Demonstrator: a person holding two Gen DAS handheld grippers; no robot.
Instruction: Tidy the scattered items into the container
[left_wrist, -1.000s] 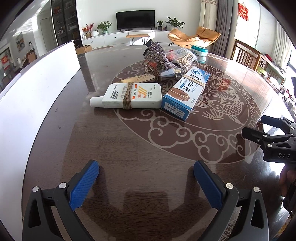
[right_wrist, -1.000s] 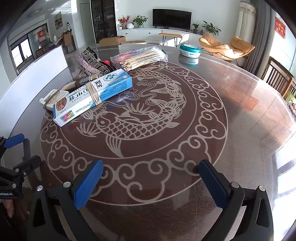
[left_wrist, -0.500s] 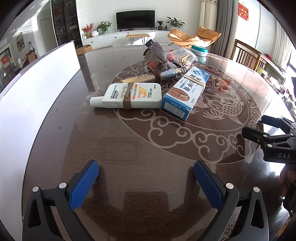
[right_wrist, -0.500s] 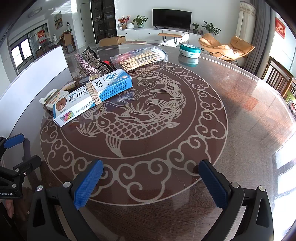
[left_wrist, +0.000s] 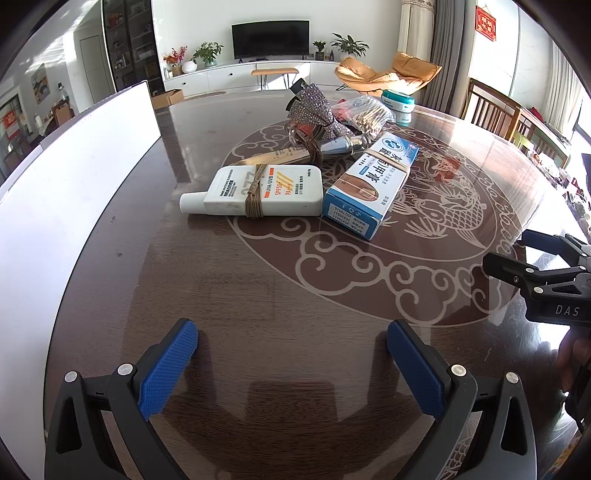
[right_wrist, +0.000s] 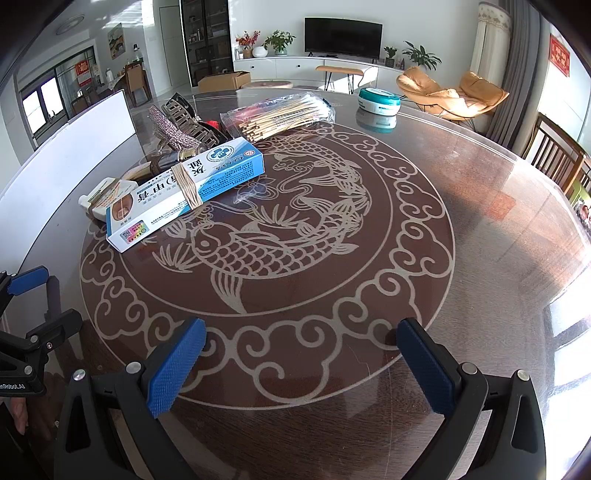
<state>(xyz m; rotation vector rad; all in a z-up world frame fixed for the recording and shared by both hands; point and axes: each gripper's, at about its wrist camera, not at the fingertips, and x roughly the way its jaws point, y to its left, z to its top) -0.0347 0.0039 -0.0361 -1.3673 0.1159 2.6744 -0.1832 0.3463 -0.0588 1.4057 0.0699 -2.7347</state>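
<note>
On the round brown table (left_wrist: 280, 317) with a pale fish and cloud pattern, the scattered things lie in one group on the far left part. There is one flat white bottle (left_wrist: 258, 190), lying on its side, with the print "UVA/UVB", "SPF50" and "PA+++"; a brown string is tied around its middle. Touching its right end lies one long blue and white box (right_wrist: 184, 192) with large Chinese characters, a round blue emblem and a colour sticker on its near end; pale string is wrapped around it too. Behind these two lies one slim gold and silver tube (left_wrist: 303, 153), also tied with string. Further back are one glittering hair clip (left_wrist: 314, 110) and one clear bag of thin wooden sticks (right_wrist: 280, 116). One round teal and white tin (right_wrist: 378, 99) stands apart, near the far edge of the table.

The white container (left_wrist: 74, 177) runs along the left edge of the table, just beside the group; only its plain white wall shows.

The left gripper (left_wrist: 291, 360) hovers low over bare table with its blue pads far apart and nothing between them. The right gripper (right_wrist: 301, 356) is the same, wide and empty, over the cloud border. In the left view its side shows the letters "DAS". Nothing lies between either gripper and the things.
</note>
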